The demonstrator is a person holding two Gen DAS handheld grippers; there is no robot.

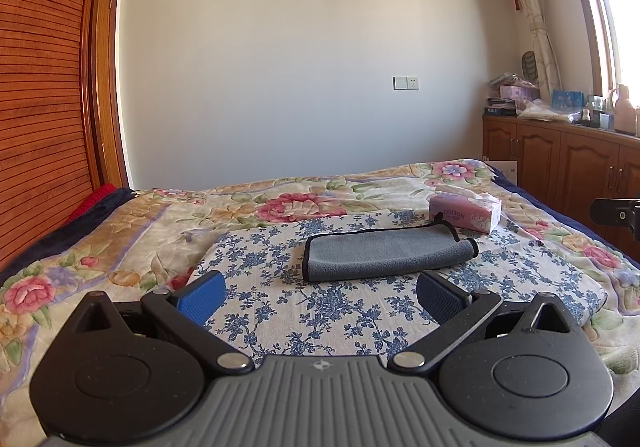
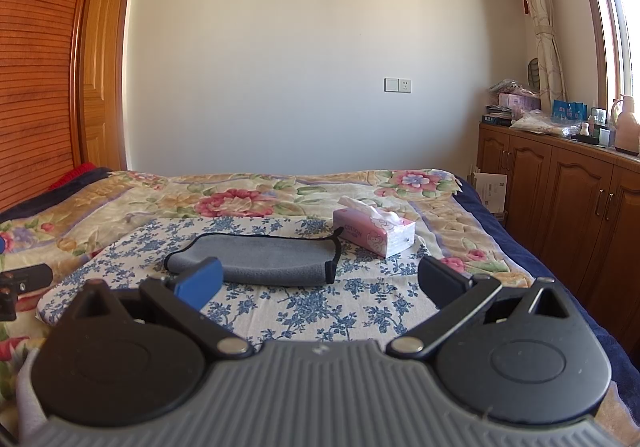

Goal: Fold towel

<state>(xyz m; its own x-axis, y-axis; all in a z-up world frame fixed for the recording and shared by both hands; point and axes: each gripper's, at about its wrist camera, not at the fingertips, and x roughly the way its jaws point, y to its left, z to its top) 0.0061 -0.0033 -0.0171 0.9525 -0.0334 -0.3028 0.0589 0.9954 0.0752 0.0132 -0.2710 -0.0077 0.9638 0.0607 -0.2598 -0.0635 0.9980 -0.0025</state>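
A grey towel with black edging (image 1: 384, 253) lies folded in a long strip on a blue-flowered white cloth (image 1: 280, 311) on the bed. It also shows in the right wrist view (image 2: 260, 259). My left gripper (image 1: 320, 295) is open and empty, just short of the towel's near edge. My right gripper (image 2: 320, 281) is open and empty, close to the towel's near edge, its left pad (image 2: 200, 283) in front of the towel's left part. Part of the right gripper (image 1: 616, 213) shows at the right edge of the left wrist view, and part of the left gripper (image 2: 20, 283) at the left edge of the right wrist view.
A pink tissue box (image 1: 466, 211) stands just behind the towel's right end; it also shows in the right wrist view (image 2: 374, 233). The bed has a floral blanket (image 1: 120, 231). Wooden cabinets (image 2: 560, 187) with clutter on top line the right wall. A wooden wardrobe (image 1: 40, 107) stands at left.
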